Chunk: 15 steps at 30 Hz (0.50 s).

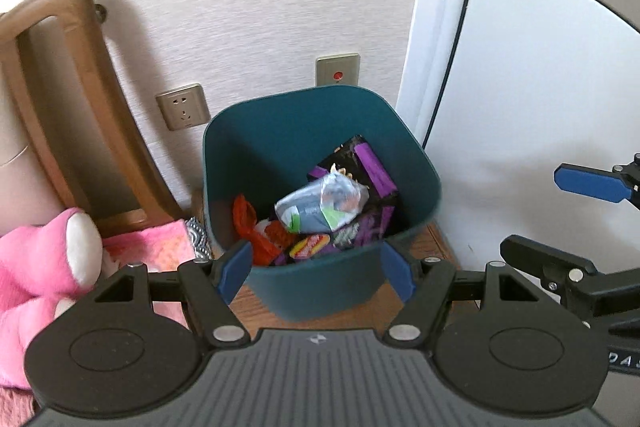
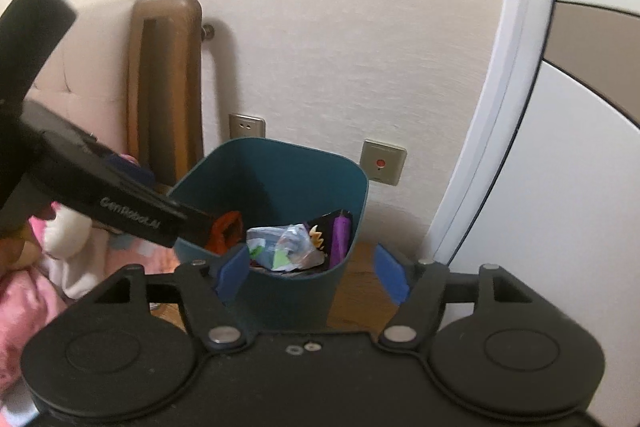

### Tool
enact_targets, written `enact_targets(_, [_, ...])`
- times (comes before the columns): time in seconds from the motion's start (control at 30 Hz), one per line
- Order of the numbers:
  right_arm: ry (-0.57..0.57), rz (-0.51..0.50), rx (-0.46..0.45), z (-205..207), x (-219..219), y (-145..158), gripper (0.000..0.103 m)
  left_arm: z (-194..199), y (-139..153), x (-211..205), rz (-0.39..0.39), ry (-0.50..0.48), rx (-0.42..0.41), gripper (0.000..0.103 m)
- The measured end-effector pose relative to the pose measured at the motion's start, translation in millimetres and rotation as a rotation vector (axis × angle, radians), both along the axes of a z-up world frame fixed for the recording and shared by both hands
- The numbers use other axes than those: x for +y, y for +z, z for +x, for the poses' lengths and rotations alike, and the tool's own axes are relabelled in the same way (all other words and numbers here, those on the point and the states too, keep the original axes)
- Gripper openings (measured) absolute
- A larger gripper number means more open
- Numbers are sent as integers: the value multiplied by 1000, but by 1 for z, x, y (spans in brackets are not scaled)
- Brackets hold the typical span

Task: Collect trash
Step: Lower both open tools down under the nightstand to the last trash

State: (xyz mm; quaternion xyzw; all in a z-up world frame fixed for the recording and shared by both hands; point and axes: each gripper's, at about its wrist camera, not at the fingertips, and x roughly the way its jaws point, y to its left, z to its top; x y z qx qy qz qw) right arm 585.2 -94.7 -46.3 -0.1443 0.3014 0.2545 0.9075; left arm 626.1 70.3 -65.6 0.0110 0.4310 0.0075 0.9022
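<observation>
**Two empty grippers above a teal trash bin**

A teal trash bin [image 1: 320, 163] stands on a wooden floor [image 1: 432, 243] against a pale wall. The left gripper [image 1: 316, 269] hovers over the bin's near rim, its blue fingers spread wide with nothing between them. Inside lie a crumpled silver-grey wrapper [image 1: 320, 205], a purple-and-black packet [image 1: 372, 171] and orange wrappers [image 1: 256, 231].

From the right wrist, the right gripper [image 2: 314, 273] is also spread wide and holds nothing; the bin [image 2: 280, 167] sits just ahead of and below its fingers.

The left wrist view alone shows the bottom of the bin, with a small striped candy wrapper [image 1: 310, 246], and a pink plush toy [image 1: 44, 259] to the left. The right wrist view alone shows the left gripper's black body [image 2: 120, 203] crossing the bin's left rim.
</observation>
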Motion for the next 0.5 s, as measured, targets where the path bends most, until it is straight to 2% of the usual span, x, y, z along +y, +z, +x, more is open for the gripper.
enact_targets(0.13, [5,41,5,-17,-13,-6,77,-34,-2,-9,7,16,-18,71])
enact_targets(0.23, [2,68,24,-33,-23,-15,82,-57,-7,-15,4,26,-23,77])
enact_targets(0.5, [-13,107,114,-64,-43,-64,94,-104,-54,-22,-22,51,15,80])
